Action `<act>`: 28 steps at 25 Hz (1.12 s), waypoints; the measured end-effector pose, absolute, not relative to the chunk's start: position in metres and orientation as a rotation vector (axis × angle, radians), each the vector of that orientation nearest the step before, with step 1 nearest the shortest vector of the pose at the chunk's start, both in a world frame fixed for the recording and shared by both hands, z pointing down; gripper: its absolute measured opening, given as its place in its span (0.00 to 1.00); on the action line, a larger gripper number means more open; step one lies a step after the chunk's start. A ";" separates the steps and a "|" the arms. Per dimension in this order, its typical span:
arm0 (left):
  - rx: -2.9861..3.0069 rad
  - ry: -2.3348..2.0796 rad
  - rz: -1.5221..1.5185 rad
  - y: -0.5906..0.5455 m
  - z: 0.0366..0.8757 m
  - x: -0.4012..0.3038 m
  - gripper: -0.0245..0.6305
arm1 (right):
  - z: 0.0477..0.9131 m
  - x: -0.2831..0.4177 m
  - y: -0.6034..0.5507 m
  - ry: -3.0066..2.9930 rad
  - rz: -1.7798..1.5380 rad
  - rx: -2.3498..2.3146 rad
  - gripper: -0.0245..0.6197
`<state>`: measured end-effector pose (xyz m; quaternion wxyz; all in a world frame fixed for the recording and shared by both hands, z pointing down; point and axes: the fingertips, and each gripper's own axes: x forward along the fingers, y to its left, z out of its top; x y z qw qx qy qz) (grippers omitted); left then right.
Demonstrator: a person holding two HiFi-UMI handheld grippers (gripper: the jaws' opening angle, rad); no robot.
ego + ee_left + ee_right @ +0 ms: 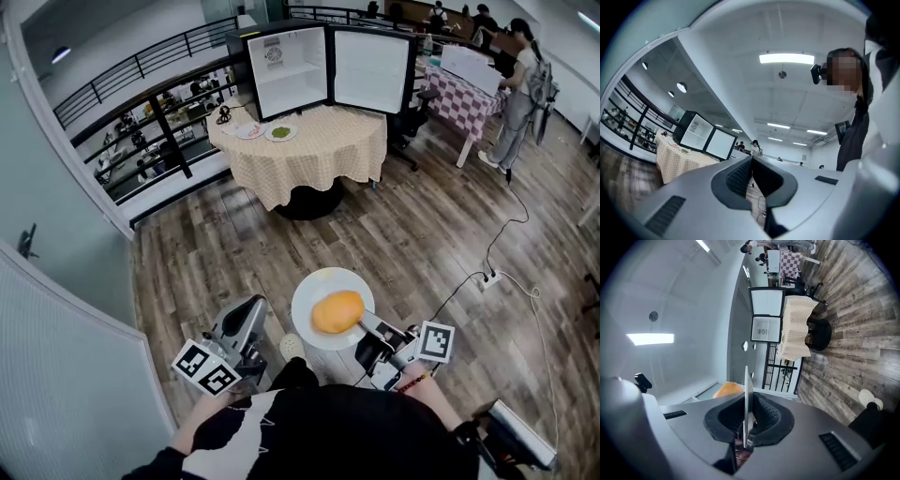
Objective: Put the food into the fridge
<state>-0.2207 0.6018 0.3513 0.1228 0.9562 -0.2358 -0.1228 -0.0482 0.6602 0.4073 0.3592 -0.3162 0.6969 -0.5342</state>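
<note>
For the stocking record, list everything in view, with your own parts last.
fridge: one, black with a white inside, on the round table, door open
round table: one, tan checked cloth, far middle
plate of green food: one, white, on the table in front of the fridge
second small plate: one, pale, left of it
checked table: one, purple and white, far right
power strip: one, white, on the wooden floor at right
white plate: one, near the person, held by its rim
orange food: one piece, on that plate
left gripper: grey, shut, empty
right gripper: grey, shut on the white plate
</note>
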 end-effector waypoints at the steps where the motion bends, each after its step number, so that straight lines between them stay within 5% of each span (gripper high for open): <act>1: 2.781 -0.684 -0.364 0.602 0.352 -0.220 0.06 | 0.411 -0.046 0.660 1.777 -1.394 -0.810 0.09; 12: 2.808 -0.623 -0.246 0.531 0.367 -0.164 0.06 | 0.432 -0.006 0.622 1.693 -1.432 -0.882 0.09; 28: 2.891 -0.458 -0.212 0.312 0.330 -0.083 0.06 | 0.400 0.060 0.420 1.650 -1.339 -0.935 0.09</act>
